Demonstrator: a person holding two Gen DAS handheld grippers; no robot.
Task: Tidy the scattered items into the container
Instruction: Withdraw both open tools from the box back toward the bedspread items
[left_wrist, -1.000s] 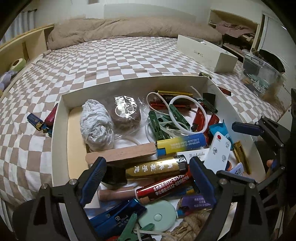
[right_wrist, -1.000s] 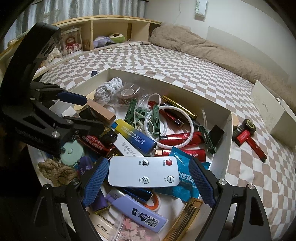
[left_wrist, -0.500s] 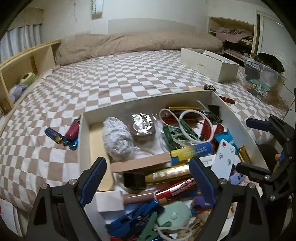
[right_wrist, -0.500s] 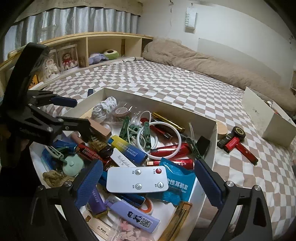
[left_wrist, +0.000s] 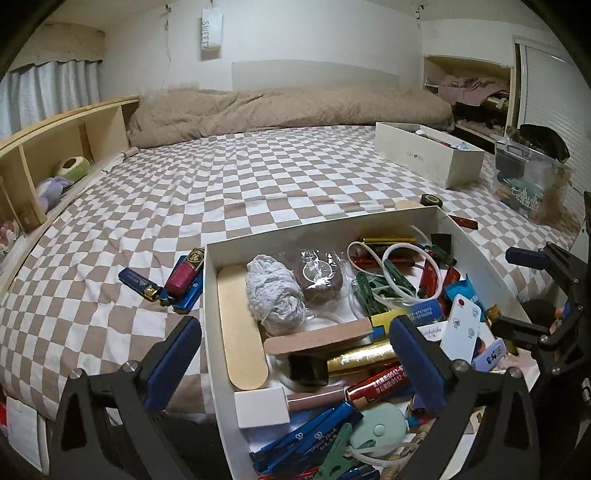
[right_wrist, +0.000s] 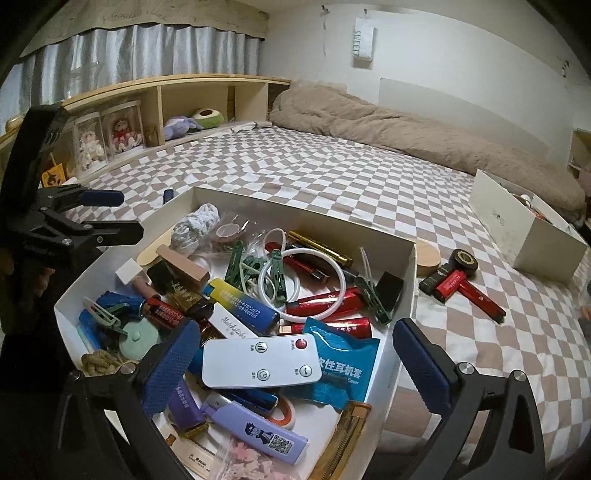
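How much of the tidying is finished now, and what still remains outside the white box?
Mostly done: the white box is crowded with items, the white remote on top. In hand: nothing. The left claw and right claw have just been opening and hold nothing. Left: the lighters beside one wall, and beyond the other wall the red lighters, the black tape roll and a wooden piece.

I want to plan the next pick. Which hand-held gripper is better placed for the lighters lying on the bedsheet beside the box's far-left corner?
Probably the left hand-held gripper: open and empty, its view has the lighters just beyond its finger. From the right hand-held gripper, the box hides nearly all of them.
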